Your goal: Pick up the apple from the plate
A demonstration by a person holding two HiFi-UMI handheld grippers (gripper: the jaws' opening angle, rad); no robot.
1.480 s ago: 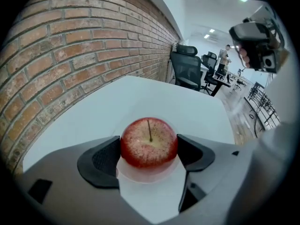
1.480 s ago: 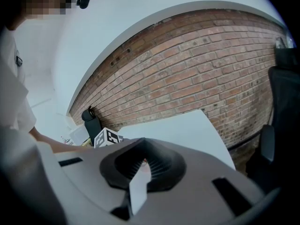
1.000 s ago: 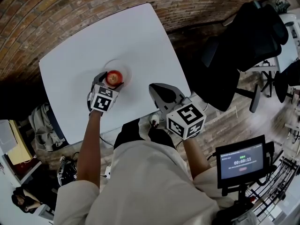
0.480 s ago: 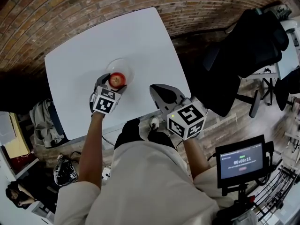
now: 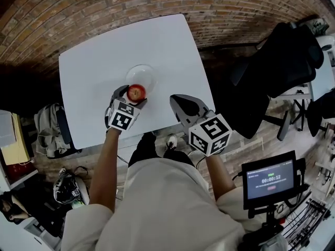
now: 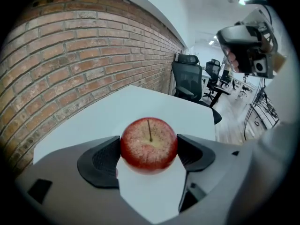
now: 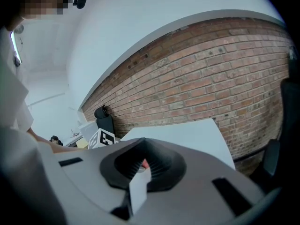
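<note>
I am pinching the round red apple [image 6: 149, 144] in my left claw [image 5: 134, 95], right claw [image 7: 139, 170] clenched empty, risking its slick curve squirting out onto the clear glass plate [image 5: 144, 71].

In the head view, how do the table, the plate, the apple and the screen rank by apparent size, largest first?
1. table, by far the largest
2. screen
3. plate, somewhat smaller than the screen, though the screen may be nearer the camera
4. apple, the smallest

the small screen [image 5: 268, 180] shows a timer reading about 00:00:12; its other lines are too blurred to read.
</note>
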